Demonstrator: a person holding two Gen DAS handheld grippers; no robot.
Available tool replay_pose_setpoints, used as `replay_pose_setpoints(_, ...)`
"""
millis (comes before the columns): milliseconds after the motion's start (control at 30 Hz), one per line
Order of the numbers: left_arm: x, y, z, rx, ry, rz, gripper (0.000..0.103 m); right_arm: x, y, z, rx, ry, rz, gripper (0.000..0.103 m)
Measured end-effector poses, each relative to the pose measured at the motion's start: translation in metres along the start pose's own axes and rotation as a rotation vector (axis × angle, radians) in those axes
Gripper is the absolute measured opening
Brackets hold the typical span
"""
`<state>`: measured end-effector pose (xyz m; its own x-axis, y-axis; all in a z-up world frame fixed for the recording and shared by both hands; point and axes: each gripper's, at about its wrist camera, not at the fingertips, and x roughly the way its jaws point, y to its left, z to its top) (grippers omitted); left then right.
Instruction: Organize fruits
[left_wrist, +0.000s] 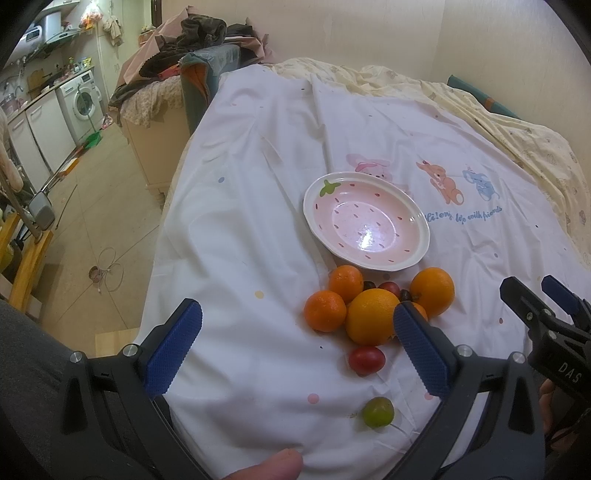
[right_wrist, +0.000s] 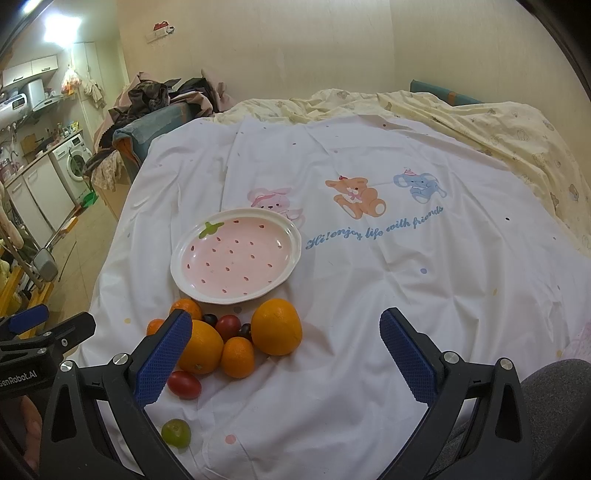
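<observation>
Tools: left tool spread, empty | right tool spread, empty | both hover over fruit pile

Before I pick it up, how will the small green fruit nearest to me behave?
The green fruit is small and round, so it will likely roll if nudged on the soft cloth. Its smooth skin may slip between the wide-open right claw. It probably feels light.

Bare sheet right of plate lets me pass; fruit cluster crowds its near rim.
</observation>
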<state>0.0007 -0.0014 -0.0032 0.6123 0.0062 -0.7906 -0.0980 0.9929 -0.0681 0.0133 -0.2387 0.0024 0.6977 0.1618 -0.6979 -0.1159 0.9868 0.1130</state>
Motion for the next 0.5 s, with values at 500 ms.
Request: replay_pose_setpoints(500, -0.0002, -0.0001, -0.0003, -0.002, -0.002, 0.002, 0.102, -0.0002, 0.0012, 0.0001, 0.0, 0.001, 0.002, 0.103)
